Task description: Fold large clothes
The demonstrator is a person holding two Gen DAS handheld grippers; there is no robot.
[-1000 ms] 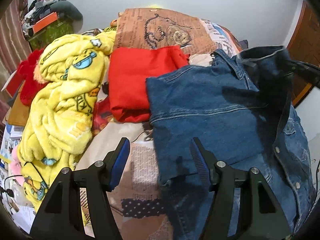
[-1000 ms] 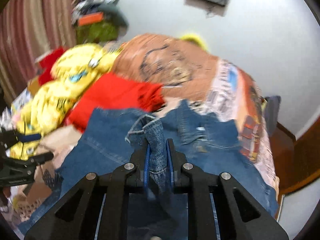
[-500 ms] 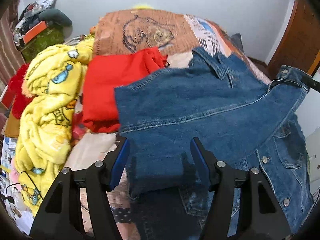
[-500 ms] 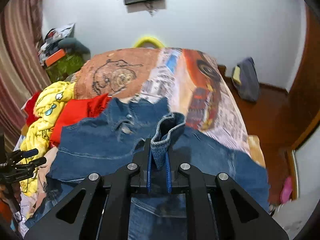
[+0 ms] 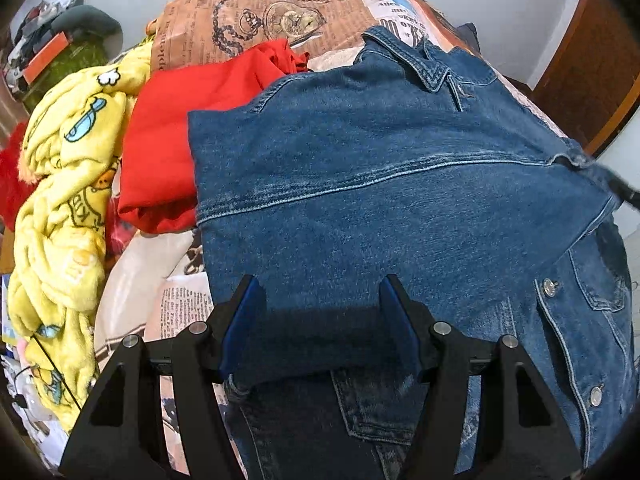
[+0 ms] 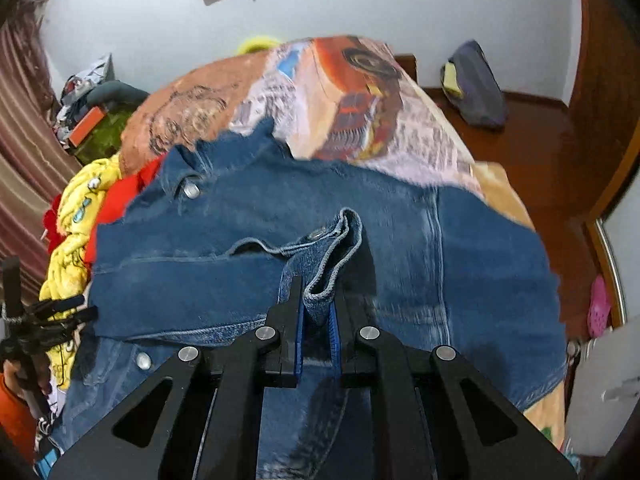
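My right gripper [image 6: 316, 312] is clamped tight on a bunched fold of the blue denim jacket [image 5: 400, 184], the cuff-like hem with a metal snap button [image 6: 318, 234] sticking up out of the blue pads. The cloth between the jaws is thick and rolled over itself.

My left gripper [image 5: 320, 320] stands about half open over the jacket's near edge. A fold of denim lies between its two blue pads, but I cannot tell whether the pads press on it or only straddle it.

The jacket lies spread across the bed [image 6: 360, 92], which wears a cover printed with newspaper text, a pocket watch and an orange car. The collar [image 5: 424, 64] points toward the far wall, and a flap is folded over the body, its stitched seam running across the middle. The button placket and a chest pocket show at the right in the left wrist view.

Just beside the jacket on its left sits a folded red garment [image 5: 180, 128], touching the denim edge. Further left is a yellow fleece blanket with cartoon prints [image 5: 68, 184], piled in a heap.
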